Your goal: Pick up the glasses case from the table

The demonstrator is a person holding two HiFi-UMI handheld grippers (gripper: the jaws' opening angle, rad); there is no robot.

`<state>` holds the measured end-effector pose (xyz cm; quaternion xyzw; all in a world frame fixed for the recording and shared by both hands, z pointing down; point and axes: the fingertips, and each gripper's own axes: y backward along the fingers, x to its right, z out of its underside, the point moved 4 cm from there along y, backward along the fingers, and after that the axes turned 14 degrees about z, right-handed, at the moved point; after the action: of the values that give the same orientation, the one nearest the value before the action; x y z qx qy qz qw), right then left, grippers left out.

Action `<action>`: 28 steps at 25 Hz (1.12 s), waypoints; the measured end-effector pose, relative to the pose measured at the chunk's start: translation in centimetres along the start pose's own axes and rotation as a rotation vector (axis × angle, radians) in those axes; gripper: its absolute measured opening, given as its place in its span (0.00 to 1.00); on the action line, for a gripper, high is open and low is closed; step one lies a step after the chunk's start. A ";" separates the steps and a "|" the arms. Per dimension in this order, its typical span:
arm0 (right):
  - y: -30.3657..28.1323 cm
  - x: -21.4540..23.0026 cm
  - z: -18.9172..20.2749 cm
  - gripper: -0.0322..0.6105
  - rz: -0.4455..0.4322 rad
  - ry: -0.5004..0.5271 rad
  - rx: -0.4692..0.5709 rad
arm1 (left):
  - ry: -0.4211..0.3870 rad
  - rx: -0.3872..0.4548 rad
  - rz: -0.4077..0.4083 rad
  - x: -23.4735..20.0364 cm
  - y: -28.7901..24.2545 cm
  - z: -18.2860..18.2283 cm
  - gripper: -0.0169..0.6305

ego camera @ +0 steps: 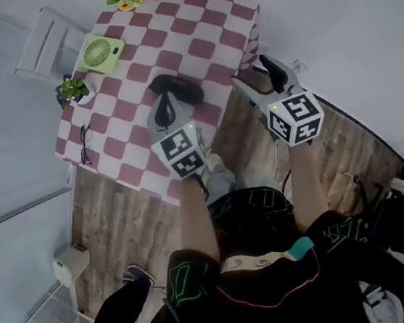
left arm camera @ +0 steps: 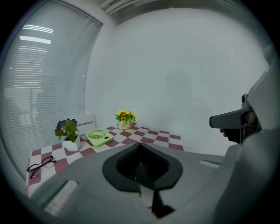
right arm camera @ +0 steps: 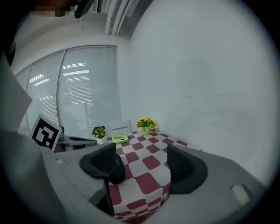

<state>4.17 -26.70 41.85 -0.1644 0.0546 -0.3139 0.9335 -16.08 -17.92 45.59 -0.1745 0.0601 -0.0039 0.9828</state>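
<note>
Grip the glasses case (ego camera: pixel 180 86), judged light, rigid and slick, across its narrow middle; left claw (left arm camera: pixel 140 148) is together, right claw (right arm camera: pixel 142 159) stands wide apart, empty.

The left tongs (left arm camera: pixel 140 151) and the right tongs (right arm camera: pixel 144 164) have a pale grey plastic body and black textured pads. The left cube (ego camera: pixel 181 151) and the right cube (ego camera: pixel 295 118) are white with black square markers. The person wears a black garment (ego camera: pixel 267 277) with thin green lines.
</note>
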 end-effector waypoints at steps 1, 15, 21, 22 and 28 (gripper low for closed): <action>-1.0 -0.6 -0.2 0.61 -0.027 0.021 -0.016 | 0.006 0.000 -0.016 -0.6 -0.1 0.0 0.04; -15.1 -10.4 1.0 0.61 -0.532 0.233 -0.214 | 0.197 -0.106 -0.370 -7.4 -1.0 4.0 0.04; -16.8 -14.3 6.1 0.61 -0.740 0.285 -0.424 | 0.267 -0.170 -0.488 -7.9 -0.4 6.6 0.04; -17.0 -14.6 7.0 0.61 -0.760 0.291 -0.458 | 0.280 -0.176 -0.500 -7.9 -0.3 7.1 0.04; -17.4 -17.2 10.8 0.63 -0.884 0.270 -0.583 | 0.337 -0.145 -0.563 -7.9 -0.5 8.7 0.04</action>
<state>-17.20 -26.37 57.87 -0.3816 0.1845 -0.6667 0.6131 -22.92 -15.19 54.80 -0.2506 0.1715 -0.2997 0.9044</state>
